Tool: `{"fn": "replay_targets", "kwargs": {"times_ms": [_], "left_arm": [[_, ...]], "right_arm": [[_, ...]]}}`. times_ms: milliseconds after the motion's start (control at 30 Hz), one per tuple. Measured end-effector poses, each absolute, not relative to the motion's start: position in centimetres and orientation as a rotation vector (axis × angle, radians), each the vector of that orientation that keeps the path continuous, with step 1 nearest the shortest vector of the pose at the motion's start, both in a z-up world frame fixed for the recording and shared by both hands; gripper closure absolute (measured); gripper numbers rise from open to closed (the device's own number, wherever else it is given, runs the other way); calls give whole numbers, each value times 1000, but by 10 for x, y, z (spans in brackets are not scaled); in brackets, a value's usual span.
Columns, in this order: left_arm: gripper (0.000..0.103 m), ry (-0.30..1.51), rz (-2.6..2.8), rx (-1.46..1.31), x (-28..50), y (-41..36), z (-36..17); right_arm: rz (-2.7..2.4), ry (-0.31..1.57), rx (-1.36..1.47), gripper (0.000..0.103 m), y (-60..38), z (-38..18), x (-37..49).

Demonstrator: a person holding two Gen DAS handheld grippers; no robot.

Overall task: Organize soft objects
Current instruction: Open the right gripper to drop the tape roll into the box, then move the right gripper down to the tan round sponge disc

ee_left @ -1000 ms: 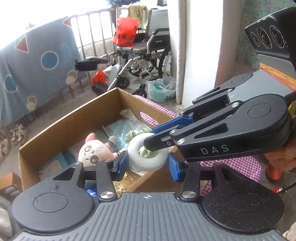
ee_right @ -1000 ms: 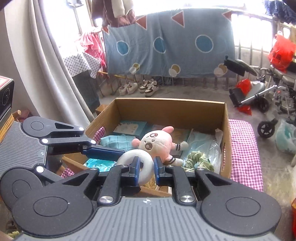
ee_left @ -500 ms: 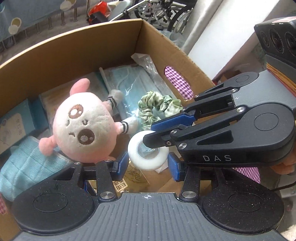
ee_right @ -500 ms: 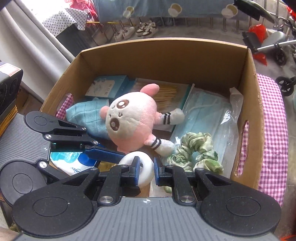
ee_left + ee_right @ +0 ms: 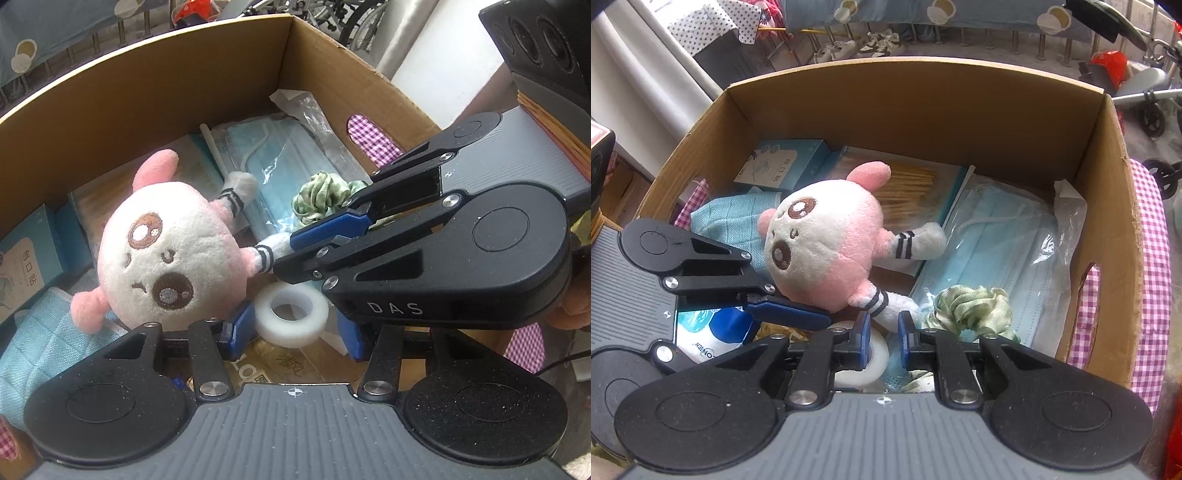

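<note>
Balcony clutter behind; brown cardboard box (image 5: 1108,229) below both tools. White ring-shaped tape roll (image 5: 291,314) lies low at the box's near edge, between the spread fingers of the left gripper (image 5: 291,328), untouched, likely just set down. Right gripper (image 5: 882,334) hovers above it, jaws slightly apart, empty. Pink-and-white round plush toy (image 5: 820,243) sits just beside; green fabric scrunchie (image 5: 971,310) near, on bagged blue face masks (image 5: 1008,251).
</note>
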State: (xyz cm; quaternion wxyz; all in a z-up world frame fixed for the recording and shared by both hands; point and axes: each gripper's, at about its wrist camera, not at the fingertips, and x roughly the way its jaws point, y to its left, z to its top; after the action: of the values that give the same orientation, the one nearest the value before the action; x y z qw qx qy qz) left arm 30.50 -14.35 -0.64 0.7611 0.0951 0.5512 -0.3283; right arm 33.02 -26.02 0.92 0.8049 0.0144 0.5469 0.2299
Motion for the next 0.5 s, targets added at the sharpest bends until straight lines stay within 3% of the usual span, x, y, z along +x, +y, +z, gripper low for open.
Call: {"fn": "replay_targets", "kwargs": {"times_ms": [67,200,367,500], "left_arm": [[46,1197,-712,205,305,-144,-4],[28,1146,-692,218,292,-139,15],[19,1037,-676,203,266,-118,56],[11,951,-663,169,234,-93,90]], "right_arm": [[491,1154,62,85,-267,16,328],[477,1103,143,83,-284,41,317],[467,986,234,81,-305,86,278],[475,876,304,60,-319,119,230]]}}
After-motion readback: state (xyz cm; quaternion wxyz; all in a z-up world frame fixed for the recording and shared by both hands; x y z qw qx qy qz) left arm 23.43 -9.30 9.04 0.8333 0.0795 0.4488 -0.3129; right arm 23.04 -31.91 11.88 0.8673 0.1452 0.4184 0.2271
